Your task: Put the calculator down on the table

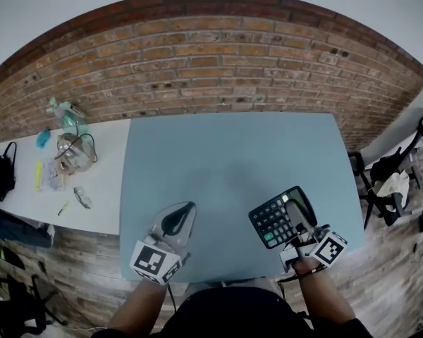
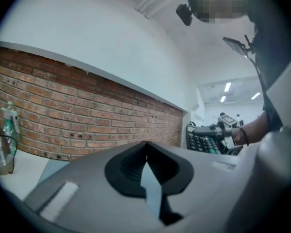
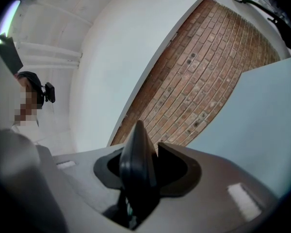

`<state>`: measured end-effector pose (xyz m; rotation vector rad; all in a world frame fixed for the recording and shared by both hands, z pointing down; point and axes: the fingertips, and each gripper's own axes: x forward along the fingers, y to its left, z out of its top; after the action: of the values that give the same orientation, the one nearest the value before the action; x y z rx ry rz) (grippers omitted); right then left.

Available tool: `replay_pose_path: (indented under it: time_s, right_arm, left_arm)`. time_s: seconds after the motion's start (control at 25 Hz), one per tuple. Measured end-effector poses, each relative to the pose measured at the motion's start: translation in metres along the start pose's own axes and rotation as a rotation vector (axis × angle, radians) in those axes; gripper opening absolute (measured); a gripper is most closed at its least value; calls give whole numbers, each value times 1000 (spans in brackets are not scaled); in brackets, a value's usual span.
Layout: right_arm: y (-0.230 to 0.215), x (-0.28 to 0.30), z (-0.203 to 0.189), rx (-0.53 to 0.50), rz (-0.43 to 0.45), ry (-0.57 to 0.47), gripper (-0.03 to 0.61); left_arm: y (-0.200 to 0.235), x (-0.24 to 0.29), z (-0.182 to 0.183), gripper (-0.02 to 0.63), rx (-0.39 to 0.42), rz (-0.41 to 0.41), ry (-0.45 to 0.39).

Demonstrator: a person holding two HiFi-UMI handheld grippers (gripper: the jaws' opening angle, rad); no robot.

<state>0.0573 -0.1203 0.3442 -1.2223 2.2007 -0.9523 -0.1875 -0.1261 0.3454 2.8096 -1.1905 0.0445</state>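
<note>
A black calculator (image 1: 271,221) with a green key is held tilted over the front right part of the blue-grey table (image 1: 225,160). My right gripper (image 1: 296,215) is shut on its near edge. In the right gripper view the calculator (image 3: 135,165) stands edge-on between the jaws of the right gripper (image 3: 144,154). My left gripper (image 1: 184,210) hovers over the table's front left, shut with nothing in it. In the left gripper view the left gripper (image 2: 146,152) points along the table, and the calculator (image 2: 202,142) shows far to the right in the other hand.
A white side table (image 1: 106,189) adjoins on the left, carrying a spray bottle (image 1: 65,114), a glass jar (image 1: 74,153) and small items. A black bag (image 1: 1,171) hangs at its far end. A brick wall (image 1: 218,62) runs behind. Black chairs (image 1: 391,178) stand at the right.
</note>
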Motion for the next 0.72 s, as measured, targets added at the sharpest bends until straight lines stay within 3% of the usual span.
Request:
replay_pose_path:
  time_s: [0.36, 0.72]
  right_arm:
    - [-5, 28, -9, 48, 67, 42, 133]
    - [-22, 37, -22, 78, 57, 68, 132]
  left_arm:
    - [3, -2, 7, -12, 56, 48, 28]
    - [3, -2, -5, -12, 75, 55, 71]
